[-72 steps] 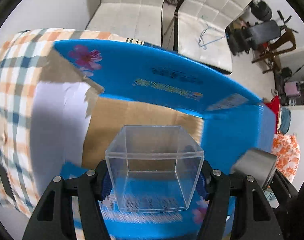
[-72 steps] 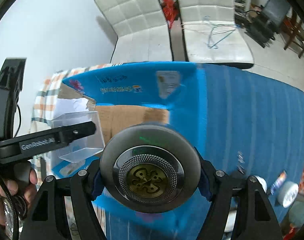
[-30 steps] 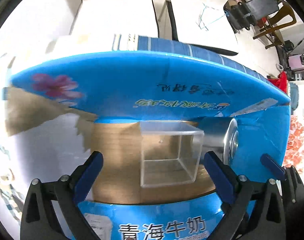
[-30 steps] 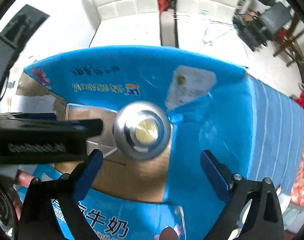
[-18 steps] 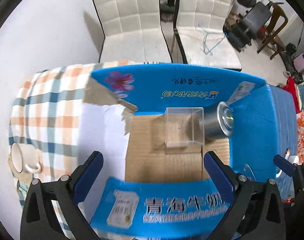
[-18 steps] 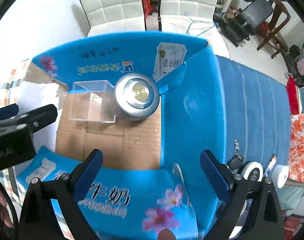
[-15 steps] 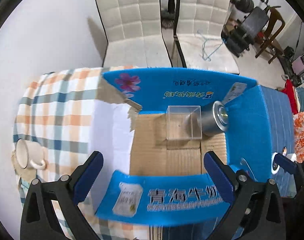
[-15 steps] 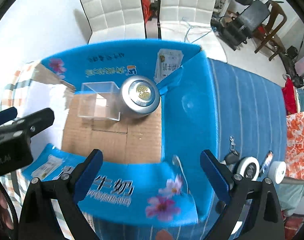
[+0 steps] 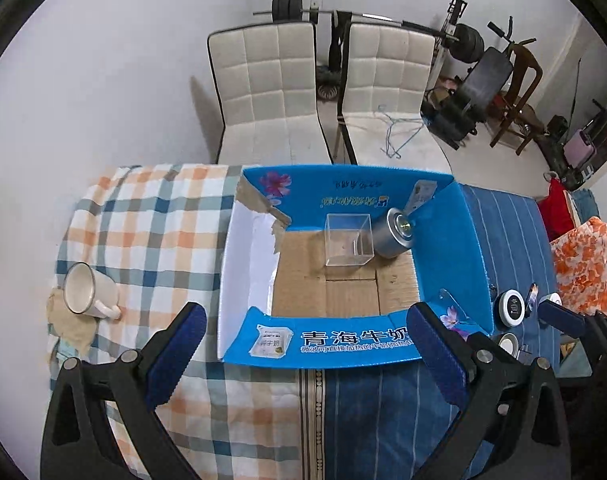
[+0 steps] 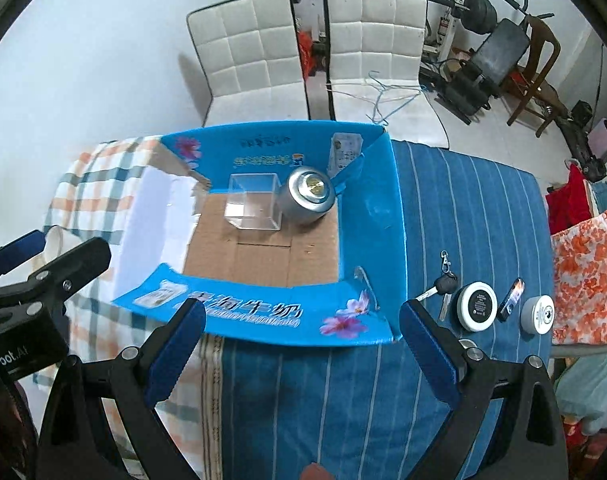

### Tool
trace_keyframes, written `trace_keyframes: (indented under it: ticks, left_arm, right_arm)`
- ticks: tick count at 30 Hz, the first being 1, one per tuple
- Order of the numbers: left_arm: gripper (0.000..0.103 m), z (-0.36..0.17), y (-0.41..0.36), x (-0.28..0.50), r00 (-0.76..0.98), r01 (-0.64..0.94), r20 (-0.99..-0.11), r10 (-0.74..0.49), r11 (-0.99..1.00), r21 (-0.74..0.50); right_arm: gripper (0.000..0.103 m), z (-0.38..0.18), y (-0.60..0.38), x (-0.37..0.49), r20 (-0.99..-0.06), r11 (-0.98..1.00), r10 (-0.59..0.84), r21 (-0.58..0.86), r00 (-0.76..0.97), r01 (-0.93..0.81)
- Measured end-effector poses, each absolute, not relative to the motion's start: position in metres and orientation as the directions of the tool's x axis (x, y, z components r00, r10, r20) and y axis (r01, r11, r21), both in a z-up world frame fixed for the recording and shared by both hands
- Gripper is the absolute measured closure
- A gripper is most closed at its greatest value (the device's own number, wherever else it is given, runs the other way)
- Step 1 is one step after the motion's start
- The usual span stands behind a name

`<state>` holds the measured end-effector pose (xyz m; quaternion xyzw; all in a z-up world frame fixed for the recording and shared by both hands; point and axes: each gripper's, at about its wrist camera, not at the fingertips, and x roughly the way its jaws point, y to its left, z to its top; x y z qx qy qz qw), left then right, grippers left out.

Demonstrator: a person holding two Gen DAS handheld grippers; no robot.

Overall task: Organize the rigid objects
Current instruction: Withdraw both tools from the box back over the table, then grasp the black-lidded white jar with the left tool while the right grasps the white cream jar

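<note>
- Rigid objects are the business here, and two of them sit inside the open blue carton (image 10: 367, 216): a clear plastic box (image 10: 253, 204) and a round silver tin (image 10: 310, 196).
- In both wrist views the two stand side by side at the far end of the carton floor, the tin in the far right corner; they look to be touching, though the clear wall makes this hard to confirm.
- The rest of the brown cardboard floor is bare, so I judge there is room for more.
- Left on the worktop, on the blue striped cloth to the right of the carton: a key with a black fob (image 10: 443, 282), a white-rimmed round tin with a black top (image 10: 479, 305), a small dark flat item (image 10: 511, 298) I cannot identify, and a white round tub (image 10: 540, 314).
- A white mug (image 9: 88, 292) stands well apart on the checked cloth to the left.
- The left gripper (image 9: 303, 356) hovers near the carton's front flap, jaws spread wide and holding nothing.
- The right gripper (image 10: 299, 352) is likewise wide apart and empty.
- My reading: the task is partly done, two pieces stowed and about five waiting.
</note>
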<state>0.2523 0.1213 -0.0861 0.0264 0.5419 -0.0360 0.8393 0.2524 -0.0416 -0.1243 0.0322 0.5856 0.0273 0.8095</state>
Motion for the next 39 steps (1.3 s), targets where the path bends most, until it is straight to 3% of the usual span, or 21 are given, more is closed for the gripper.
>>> trace_keyframes:
  ticks: [11,18,24,28,39]
  left_arm:
    - [0.0,-0.064,0.09,0.229,0.439,0.07,-0.897,-0.045,0.997,-0.016]
    - [0.0,-0.089,-0.026,0.235,0.373,0.224,-0.914,-0.157,0.972,-0.076]
    - [0.0,-0.15,-0.162,0.244,0.218,0.403,-0.947,-0.234,0.906,-0.132]
    - [0.0,-0.206,-0.229,0.252,0.12,0.463,-0.974,-0.194,0.878,-0.118]
    - [0.001,-0.338,-0.289,0.271,-0.085,0.482,-0.996,-0.02,0.874,-0.059]
  right_arm:
    - [0.004,-0.089,-0.075,0.223,-0.921,0.985,0.163,0.171,0.355,-0.008]
    - [0.004,-0.104,-0.2,0.2,-0.939,0.969,0.088,0.158,0.331,0.192]
    - [0.004,-0.149,-0.349,0.179,-0.974,0.901,-0.035,0.067,0.225,0.429]
    - [0.004,-0.195,-0.422,0.17,-0.988,0.864,-0.044,0.038,0.15,0.502]
    - [0.004,-0.31,-0.484,0.191,-0.997,0.837,0.032,0.063,0.067,0.543]
